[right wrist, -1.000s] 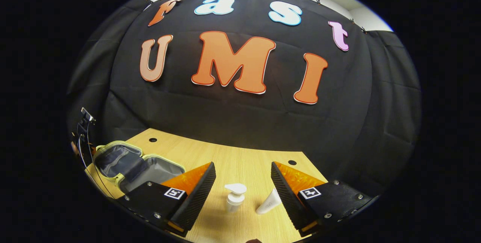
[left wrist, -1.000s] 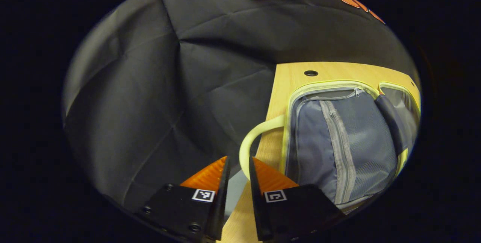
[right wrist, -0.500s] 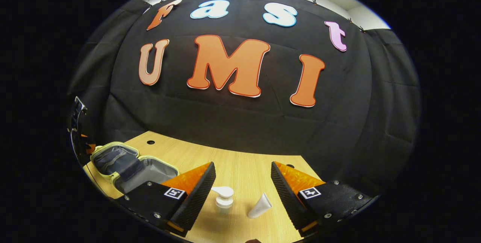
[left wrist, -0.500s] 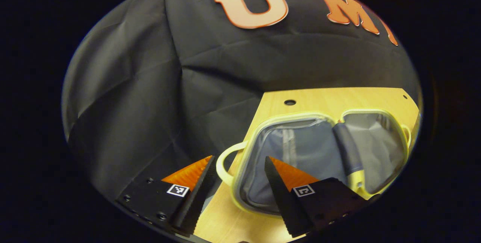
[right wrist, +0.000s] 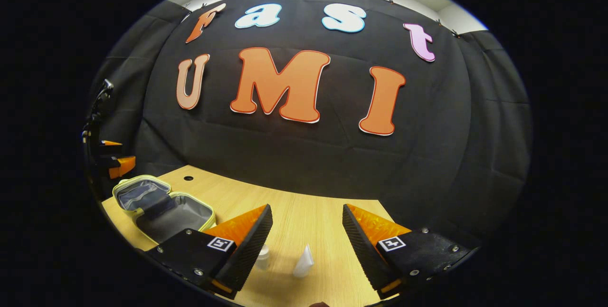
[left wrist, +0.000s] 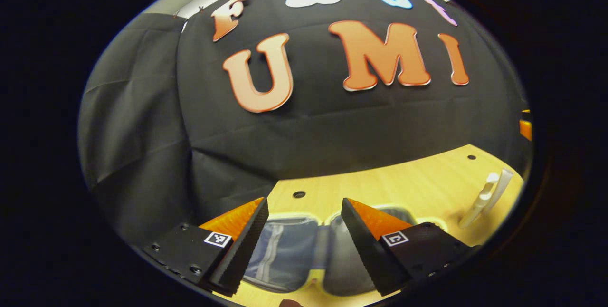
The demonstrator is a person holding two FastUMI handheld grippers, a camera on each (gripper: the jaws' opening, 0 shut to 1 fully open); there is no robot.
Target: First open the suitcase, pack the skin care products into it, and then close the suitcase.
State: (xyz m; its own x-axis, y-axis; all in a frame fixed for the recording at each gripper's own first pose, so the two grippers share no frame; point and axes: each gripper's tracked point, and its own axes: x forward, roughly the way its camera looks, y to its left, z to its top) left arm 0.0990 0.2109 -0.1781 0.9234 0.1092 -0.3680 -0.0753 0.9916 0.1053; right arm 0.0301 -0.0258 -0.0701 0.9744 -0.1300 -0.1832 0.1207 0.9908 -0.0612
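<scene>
Jaws apart on both grippers — left gripper [left wrist: 304,235] above the open suitcase [left wrist: 285,254], right gripper [right wrist: 306,240] near the tube [right wrist: 304,263].

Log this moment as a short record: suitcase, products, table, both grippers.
suitcase: open, both halves flat on the table, grey lining showing, nothing seen inside
tube: white, on the table to the right of the suitcase, not packed
pump bottle: beside the tube, partly behind the right gripper's finger
table: light wood
left gripper: open, above the suitcase, holding nothing
right gripper: open, above the tube and bottle, holding nothing
</scene>
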